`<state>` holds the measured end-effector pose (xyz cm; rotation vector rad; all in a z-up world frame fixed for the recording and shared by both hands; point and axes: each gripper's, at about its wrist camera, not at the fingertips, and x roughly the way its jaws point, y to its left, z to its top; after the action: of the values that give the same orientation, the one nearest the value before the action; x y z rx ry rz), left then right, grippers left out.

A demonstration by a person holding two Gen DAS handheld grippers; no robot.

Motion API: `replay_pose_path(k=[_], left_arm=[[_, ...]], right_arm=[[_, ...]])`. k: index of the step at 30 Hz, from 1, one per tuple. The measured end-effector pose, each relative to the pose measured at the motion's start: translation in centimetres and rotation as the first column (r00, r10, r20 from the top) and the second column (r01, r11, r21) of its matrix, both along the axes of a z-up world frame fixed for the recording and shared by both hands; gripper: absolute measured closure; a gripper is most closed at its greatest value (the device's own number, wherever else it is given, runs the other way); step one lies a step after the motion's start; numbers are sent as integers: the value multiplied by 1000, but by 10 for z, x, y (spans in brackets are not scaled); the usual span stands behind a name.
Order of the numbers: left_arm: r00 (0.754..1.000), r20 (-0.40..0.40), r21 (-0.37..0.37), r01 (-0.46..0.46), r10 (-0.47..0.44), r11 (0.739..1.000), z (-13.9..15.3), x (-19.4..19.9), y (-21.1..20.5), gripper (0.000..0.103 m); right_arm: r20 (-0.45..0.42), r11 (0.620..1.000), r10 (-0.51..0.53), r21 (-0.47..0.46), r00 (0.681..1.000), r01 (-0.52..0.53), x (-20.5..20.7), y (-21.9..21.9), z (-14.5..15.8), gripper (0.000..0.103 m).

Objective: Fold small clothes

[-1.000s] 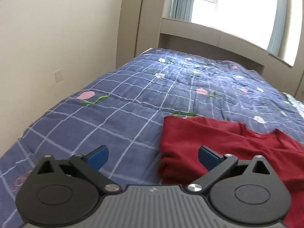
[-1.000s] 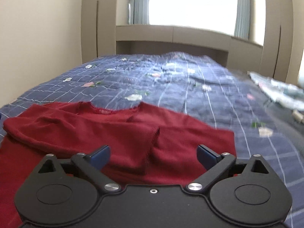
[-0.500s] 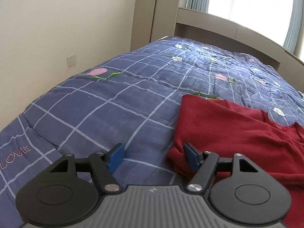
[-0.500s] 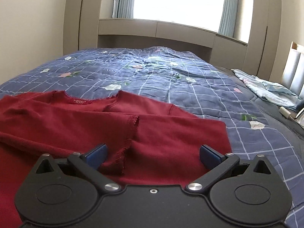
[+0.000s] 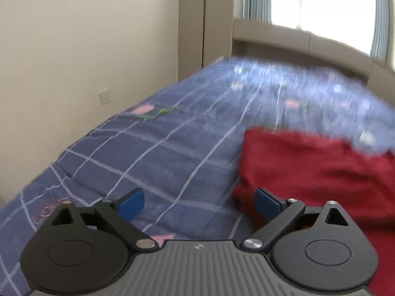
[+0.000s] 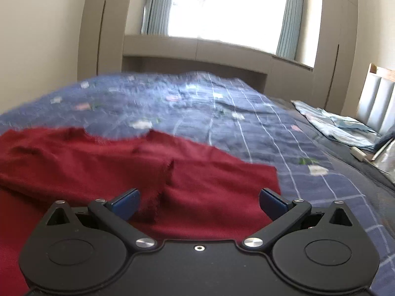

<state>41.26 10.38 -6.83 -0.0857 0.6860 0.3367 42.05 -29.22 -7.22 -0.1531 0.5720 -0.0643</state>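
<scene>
Left wrist view: the left gripper (image 5: 200, 203) hangs low over the quilt (image 5: 153, 153) with its jaws spread wide and nothing between them, its right blue pad just at the folded left edge of the red top (image 5: 316, 170), which lies on the bed to the right. Right wrist view: the right gripper (image 6: 198, 202), jaws likewise wide apart and empty, hovers over the top (image 6: 103, 162), whose sleeve (image 6: 81, 165) is folded across the body, with a pale blue cloth (image 6: 338, 125) far right on the bed.

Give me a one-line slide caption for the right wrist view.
Open right gripper poised over a partly folded red top on a blue checked quilt, window behind.
</scene>
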Motion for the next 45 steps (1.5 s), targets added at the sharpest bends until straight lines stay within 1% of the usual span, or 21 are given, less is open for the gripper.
replay_pose_path(k=[1,2,3,5,7,9,12,16,20,24,28,33,35,40,43,45], left_arm=[[999,-42,19,-19,20,1000,-4,4,1,6],[995,-87,24,-43,45,999,-9,7,4,7],[994,-95,-8,-52,51,999,-11,7,9,7],[994,-78,-65,-83,78,994,-6,0,17,8],[994,-76,-87,-91,85,992,1,-8,20,8],[995,-66,-99,-78,72,992,8,-20,22,7],[998,-34,-109,-48,45,993,20,-44,22,3],[1000,-4,-101,9,-9,995,35,-80,14,1],[997,11,-88,78,-78,993,45,-119,0,1],[988,19,-75,155,-154,985,50,-159,-19,1],[967,5,-63,256,-257,965,49,-196,-43,0],[924,1,-37,383,-383,923,41,-236,-71,0],[902,-10,-28,431,-431,902,36,-249,-81,0],[856,-46,18,515,-514,857,23,-273,-99,0],[844,-69,52,536,-533,842,17,-283,-107,0],[837,-73,58,547,-543,835,15,-288,-111,0]], right_arm=[[-23,1000,8,0,1000,-8,1,-1,-2,1],[-26,1000,6,12,1000,-6,0,-3,-1,1],[-27,1000,-1,22,1000,1,-1,-5,2,1],[-15,999,-13,29,1000,14,-9,-8,10,1],[5,1000,-7,22,1000,7,-20,-12,17,1],[23,1000,16,14,1000,-16,-38,-16,24,1],[47,998,65,3,997,-65,-73,-20,34,1],[63,993,117,-10,991,-117,-124,-23,42,1],[54,991,129,16,990,-130,-171,-24,45,1],[35,987,149,50,988,-150,-218,-23,46,1],[4,980,186,67,983,-186,-257,-17,43,1],[-32,961,271,59,962,-269,-300,0,34,1],[-48,953,301,47,953,-299,-313,8,28,1],[-74,948,316,-14,946,-318,-336,25,17,1],[-66,946,301,-102,951,-306,-341,36,15,1],[-71,940,302,-144,951,-309,-341,41,12,1]])
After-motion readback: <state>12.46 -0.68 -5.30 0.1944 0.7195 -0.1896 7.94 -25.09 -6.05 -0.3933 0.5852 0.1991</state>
